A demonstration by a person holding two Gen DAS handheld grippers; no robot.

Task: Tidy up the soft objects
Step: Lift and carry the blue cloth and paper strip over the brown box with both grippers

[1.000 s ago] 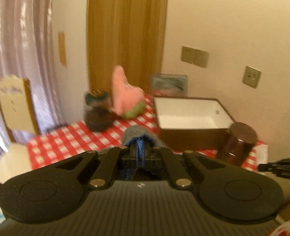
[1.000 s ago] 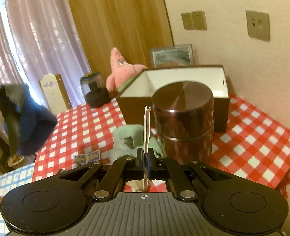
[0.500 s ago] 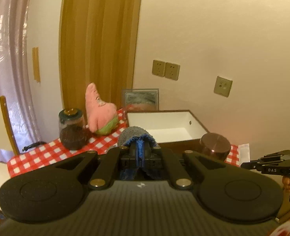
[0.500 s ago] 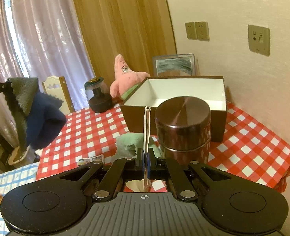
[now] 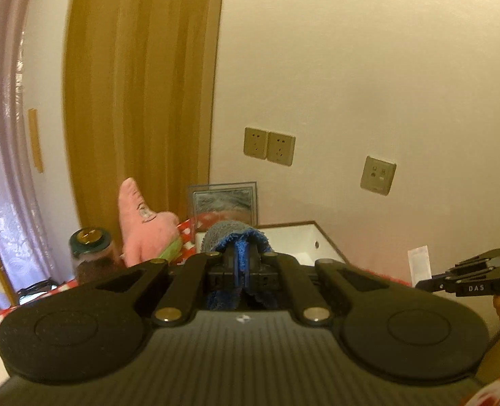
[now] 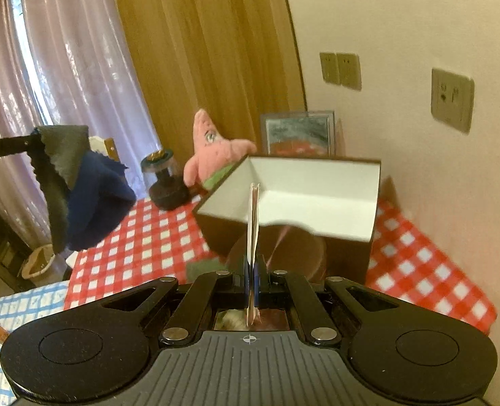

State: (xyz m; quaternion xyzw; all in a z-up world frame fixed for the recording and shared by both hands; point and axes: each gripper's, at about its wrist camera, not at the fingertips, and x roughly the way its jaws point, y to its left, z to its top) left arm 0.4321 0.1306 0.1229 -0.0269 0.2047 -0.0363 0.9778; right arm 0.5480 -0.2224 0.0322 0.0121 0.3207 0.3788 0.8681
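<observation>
My left gripper (image 5: 241,257) is shut on a blue and grey towel (image 5: 229,233), which drapes over its fingertips. In the right wrist view that towel (image 6: 87,196) hangs in the air at the left, above the table's edge. My right gripper (image 6: 252,270) is shut on a thin white flat packet (image 6: 252,216) that stands on edge between its jaws. A brown box with a white inside (image 6: 317,196) stands open ahead of it. A pink starfish plush (image 6: 212,149) leans behind the box. A green cloth (image 6: 205,265) lies on the red checked tablecloth (image 6: 141,243), mostly hidden.
A dark brown round canister (image 6: 283,250) stands just before the box. A glass jar on a dark base (image 6: 163,182) sits left of the plush, and a framed picture (image 6: 297,132) leans on the wall. A chair and a blue checked cloth (image 6: 16,308) are at the left.
Both grippers have risen and drawn back from the table, each keeping its load. The table and box now sit lower in both views, with more wall showing.
</observation>
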